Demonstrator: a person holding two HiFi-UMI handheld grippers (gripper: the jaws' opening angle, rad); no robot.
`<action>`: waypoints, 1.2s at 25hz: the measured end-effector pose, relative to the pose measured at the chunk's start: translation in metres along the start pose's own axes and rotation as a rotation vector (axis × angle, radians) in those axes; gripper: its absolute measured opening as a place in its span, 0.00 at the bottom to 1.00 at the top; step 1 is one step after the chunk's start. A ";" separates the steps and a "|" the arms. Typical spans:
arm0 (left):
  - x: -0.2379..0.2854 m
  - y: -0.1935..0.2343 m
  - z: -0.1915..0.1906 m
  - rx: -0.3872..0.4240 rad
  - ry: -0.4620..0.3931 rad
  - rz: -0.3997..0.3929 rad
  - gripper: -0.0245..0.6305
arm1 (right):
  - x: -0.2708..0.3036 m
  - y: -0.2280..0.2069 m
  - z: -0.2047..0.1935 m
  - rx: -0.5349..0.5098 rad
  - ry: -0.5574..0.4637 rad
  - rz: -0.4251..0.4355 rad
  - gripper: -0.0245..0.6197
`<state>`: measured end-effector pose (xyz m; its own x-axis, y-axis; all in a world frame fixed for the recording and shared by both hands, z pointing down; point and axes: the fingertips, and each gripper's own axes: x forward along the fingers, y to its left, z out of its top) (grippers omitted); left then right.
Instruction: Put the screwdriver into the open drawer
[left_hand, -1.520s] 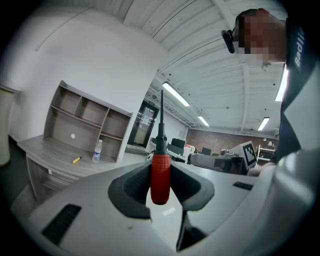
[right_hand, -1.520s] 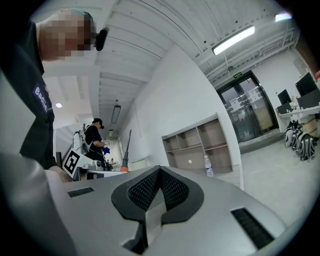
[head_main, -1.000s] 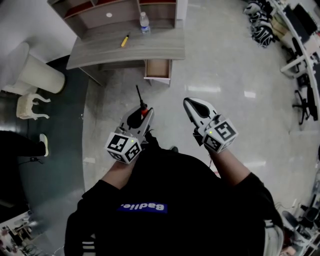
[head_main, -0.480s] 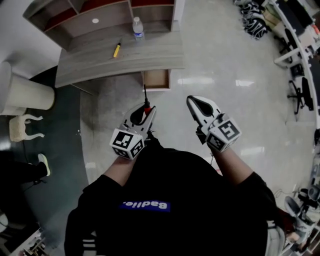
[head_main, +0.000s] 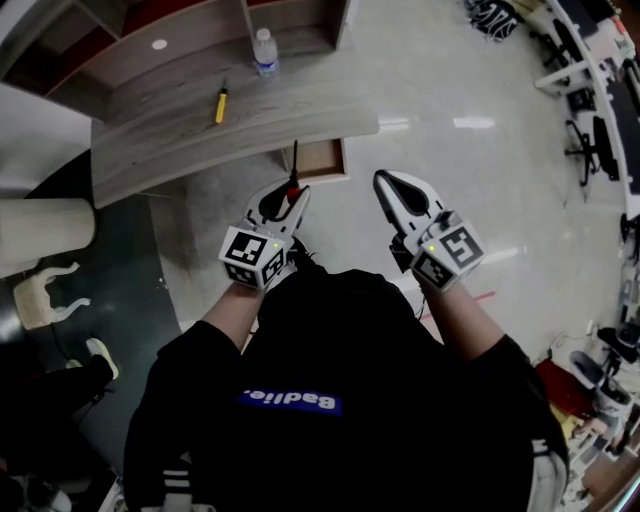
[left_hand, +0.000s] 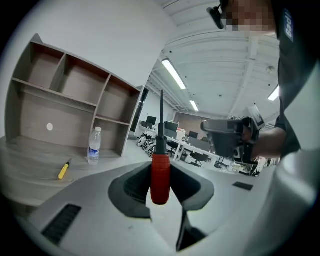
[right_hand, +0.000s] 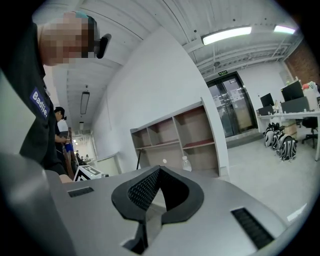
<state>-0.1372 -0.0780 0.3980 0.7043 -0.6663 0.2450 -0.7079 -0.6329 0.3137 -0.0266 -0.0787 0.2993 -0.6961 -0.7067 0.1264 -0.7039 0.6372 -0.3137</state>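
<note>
We look down on a curved grey wood table (head_main: 180, 140) with a shelf unit (head_main: 190, 20) along its far side. On the table a bottle (head_main: 264, 52) stands in front of the shelf unit, and a yellow screwdriver (head_main: 221, 104) lies flat near it. Under the table's near edge a drawer (head_main: 322, 160) stands pulled out and open. The floor (head_main: 450, 100) to the right of the table is pale and glossy, and to the table's left it turns dark. Office chairs (head_main: 590, 150) stand well apart from the table on the right.

Our two arms reach forward in black sleeves, and both grippers point towards the table, short of its near edge. The left gripper (head_main: 283, 205) has its fingers closed on the red handle of the screwdriver (left_hand: 160, 175). The black shaft sticks out past the fingers, and in the head view it points at the drawer. The screwdriver is not yet in the drawer. The right gripper (head_main: 392, 190) is just beside the left one, on the drawer's right. Its fingers are drawn together at the tips, with nothing between them
</note>
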 end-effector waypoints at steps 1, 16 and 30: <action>0.005 0.005 -0.004 0.006 0.016 -0.004 0.20 | 0.002 -0.004 -0.004 -0.001 0.017 -0.016 0.08; 0.069 0.023 -0.090 0.110 0.268 0.031 0.20 | 0.004 -0.059 -0.025 0.041 0.070 -0.003 0.08; 0.121 0.052 -0.189 0.205 0.475 0.062 0.20 | 0.006 -0.106 -0.063 0.064 0.157 0.038 0.08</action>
<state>-0.0784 -0.1175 0.6171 0.5739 -0.4824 0.6617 -0.7113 -0.6941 0.1109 0.0354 -0.1312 0.3927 -0.7392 -0.6223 0.2574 -0.6696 0.6384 -0.3797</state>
